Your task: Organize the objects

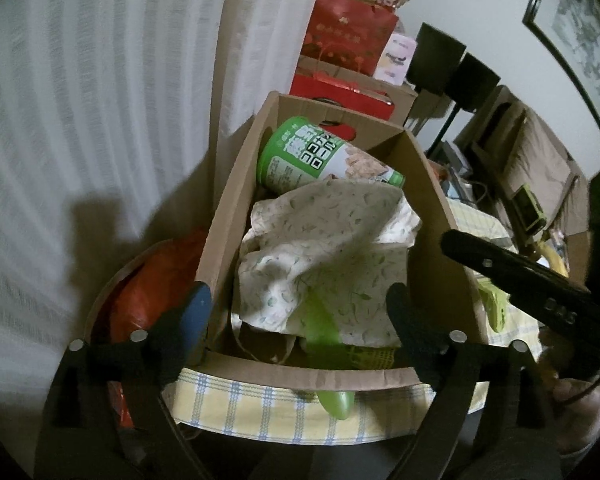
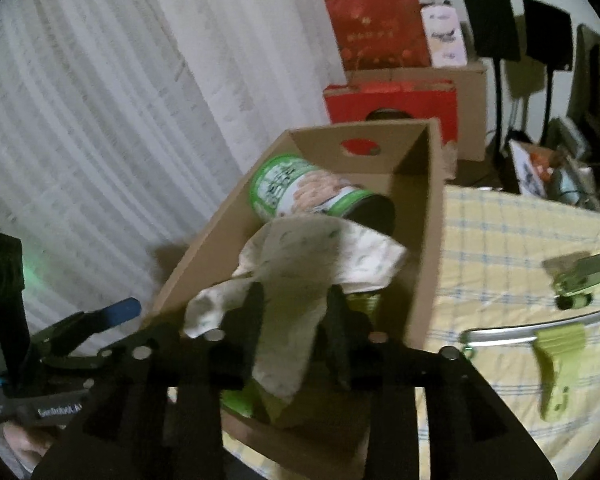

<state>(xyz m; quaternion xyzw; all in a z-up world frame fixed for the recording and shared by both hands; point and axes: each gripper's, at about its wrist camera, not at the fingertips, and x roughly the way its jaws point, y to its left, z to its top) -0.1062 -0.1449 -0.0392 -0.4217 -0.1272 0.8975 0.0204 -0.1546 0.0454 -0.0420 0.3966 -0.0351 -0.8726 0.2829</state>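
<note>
Low in the frame, the right tool (image 2: 296, 320) stands partly open around the white leaf-print cloth (image 2: 300, 256), no clear pinch. Left tool (image 1: 300, 320) gapes wide, empty. Cloth's draped in the brown cardboard box (image 1: 432, 208), so I'd guess drop-off's basically finished; next, back out cleanly.

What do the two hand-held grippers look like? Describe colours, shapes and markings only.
Both grippers are matte black, with flat angular frames studded with round silver bolt heads. The left gripper has one blue-tipped finger; the other is black. The right gripper has black fingers. Pale lettering marks the bodies, too blurred to read.
</note>
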